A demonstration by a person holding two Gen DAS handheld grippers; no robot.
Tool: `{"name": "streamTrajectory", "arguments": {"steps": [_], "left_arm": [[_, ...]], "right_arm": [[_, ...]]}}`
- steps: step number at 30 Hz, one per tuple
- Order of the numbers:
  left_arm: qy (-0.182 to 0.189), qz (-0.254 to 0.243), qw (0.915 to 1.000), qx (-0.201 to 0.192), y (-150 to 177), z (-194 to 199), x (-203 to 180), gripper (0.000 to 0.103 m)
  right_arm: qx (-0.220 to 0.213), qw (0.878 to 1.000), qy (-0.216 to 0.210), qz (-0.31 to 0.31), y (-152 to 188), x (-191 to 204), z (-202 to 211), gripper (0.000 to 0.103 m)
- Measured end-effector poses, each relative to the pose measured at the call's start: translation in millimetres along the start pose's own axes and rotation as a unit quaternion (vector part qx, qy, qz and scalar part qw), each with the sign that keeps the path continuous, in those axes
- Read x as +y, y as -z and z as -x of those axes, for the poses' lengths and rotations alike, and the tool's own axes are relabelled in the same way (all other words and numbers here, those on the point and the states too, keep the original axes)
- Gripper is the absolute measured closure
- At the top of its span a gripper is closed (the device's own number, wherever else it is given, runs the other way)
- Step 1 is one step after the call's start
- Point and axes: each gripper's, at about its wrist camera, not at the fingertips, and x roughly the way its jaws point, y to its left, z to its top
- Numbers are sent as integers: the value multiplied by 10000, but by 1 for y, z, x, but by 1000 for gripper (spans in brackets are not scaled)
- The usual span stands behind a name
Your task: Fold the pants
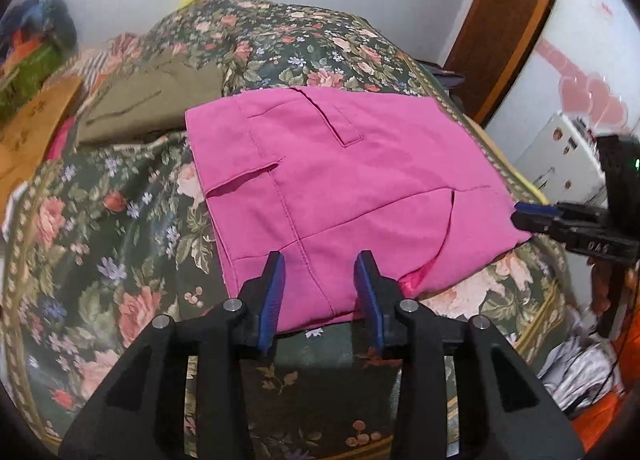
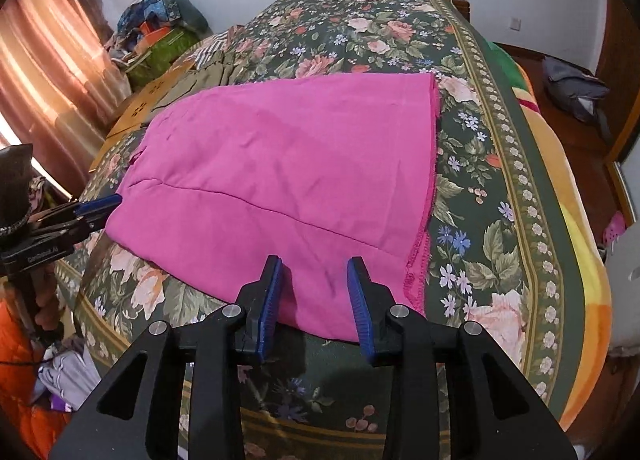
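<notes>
The pink pants [image 1: 340, 180] are laid flat in a folded stack on the bed, over a dark floral bedspread [image 1: 120, 228]. In the left wrist view the waist end is seen, with a belt loop, slit pockets and stitched seams facing up. In the right wrist view the leg end is shown, its raw hem [image 2: 430, 196] running down the right side.

The left tongs [image 1: 320, 280] are held partly open above the near edge of the pants, and no cloth is gripped between the blue pads [image 1: 274, 292]. The right tongs [image 2: 316, 284] are likewise partly open over the near edge, with nothing clamped.

Beyond the pants, an olive garment [image 1: 152, 100] is seen lying on the bedspread, just beside the pink cloth. A curtain [image 2: 52, 72] hangs at the far left.
</notes>
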Motion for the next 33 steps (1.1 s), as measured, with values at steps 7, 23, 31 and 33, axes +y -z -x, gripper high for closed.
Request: {"name": "streamTrajectory", "arguments": {"steps": [7, 23, 31, 33], "left_arm": [[13, -173, 9998, -55, -3, 14, 9, 54], [-703, 731, 9946, -232, -97, -6, 82, 48], [-437, 1087, 9931, -2, -118, -47, 106, 48], [-435, 1085, 9931, 58, -121, -57, 107, 48]], "right_arm": [[128, 9999, 89, 54, -1, -8, 6, 65], [-691, 9961, 545, -117, -83, -46, 27, 65], [-726, 9951, 661, -79, -119, -62, -3, 63], [-666, 9953, 687, -125, -127, -69, -16, 63]]}}
